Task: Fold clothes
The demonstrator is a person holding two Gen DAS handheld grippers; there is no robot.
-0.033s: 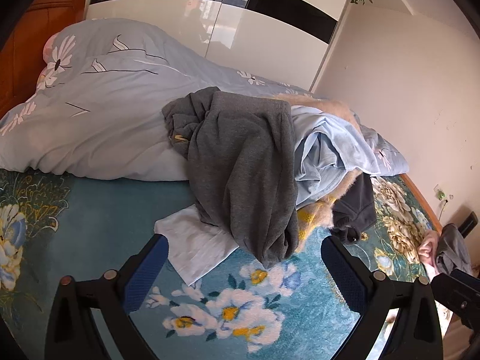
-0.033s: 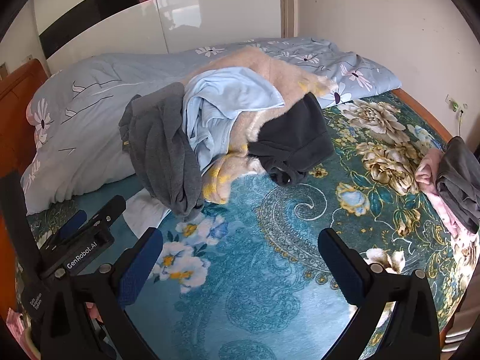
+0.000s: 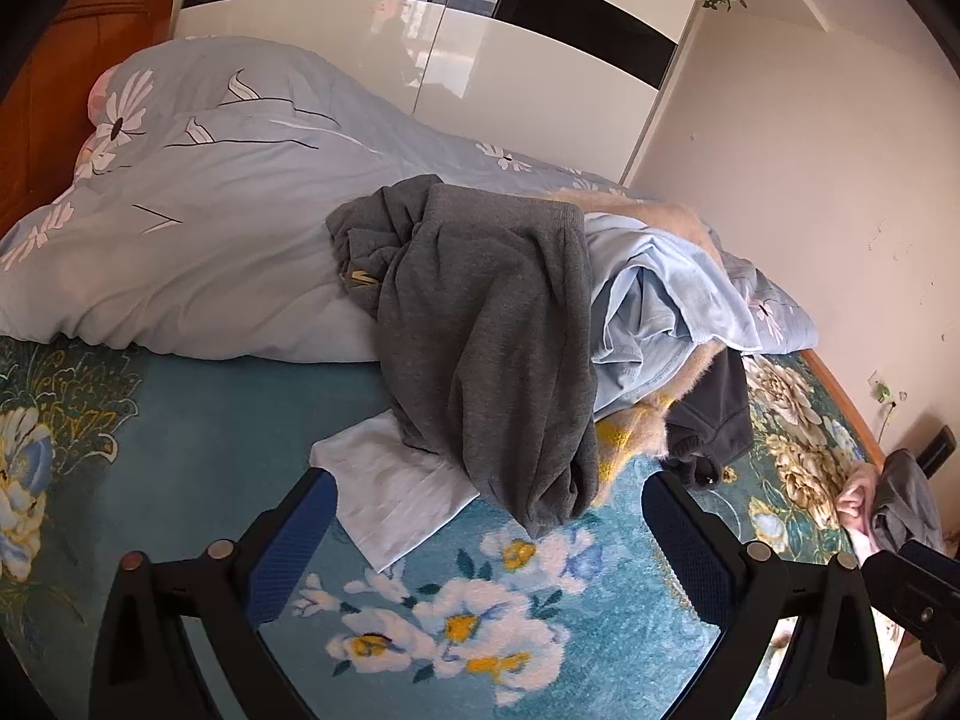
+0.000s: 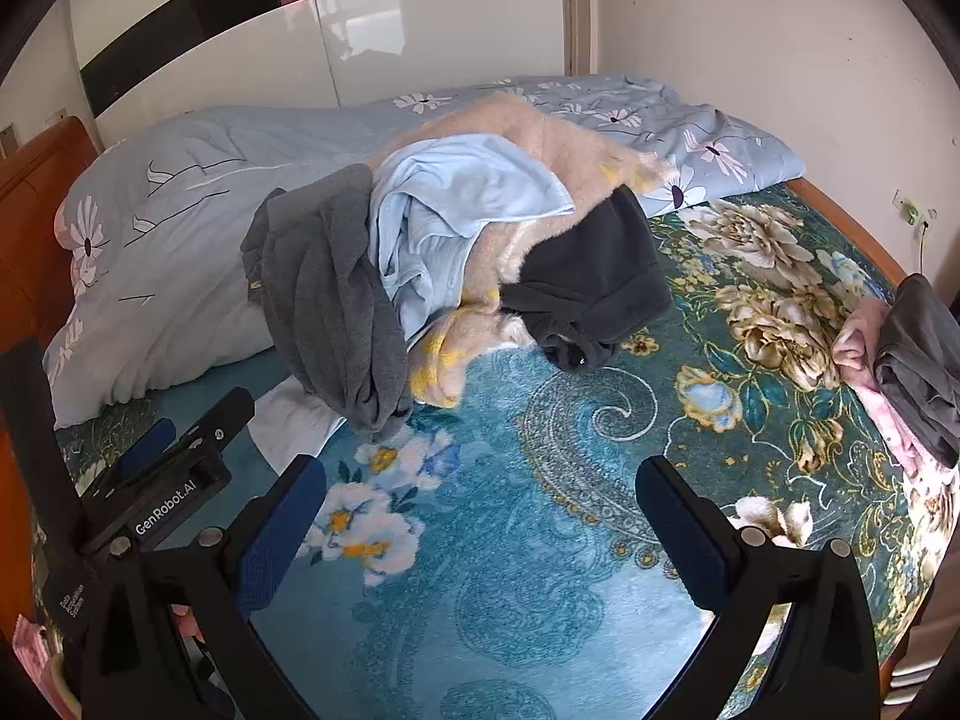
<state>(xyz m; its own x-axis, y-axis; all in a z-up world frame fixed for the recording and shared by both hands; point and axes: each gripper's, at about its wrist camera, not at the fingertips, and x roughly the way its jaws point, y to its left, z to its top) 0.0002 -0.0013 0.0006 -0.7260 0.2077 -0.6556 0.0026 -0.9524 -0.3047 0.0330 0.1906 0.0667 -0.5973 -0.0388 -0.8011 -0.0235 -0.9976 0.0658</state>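
Sweatshirt (image 3: 498, 354) grey, limp | blanket (image 4: 540, 540) plush | tongs (image 3: 486, 546) agape

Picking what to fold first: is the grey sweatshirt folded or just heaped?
Heaped, not folded: the grey knit sweatshirt hangs crumpled over the pile, draping onto the white cloth.

Clothes heap on the bed, seen over the right tool

The right tool (image 4: 480, 534) hangs spread wide and empty above the floral blanket (image 4: 528, 540). Beyond it lies the clothes heap (image 4: 456, 264): grey sweatshirt (image 4: 330, 312) at its left edge, light blue garment (image 4: 456, 198) on top, black fleece (image 4: 594, 276) at its right. Well right of the heap sit pink and grey folded clothes (image 4: 900, 360). The left tool (image 4: 162, 468) shows below the heap's left.
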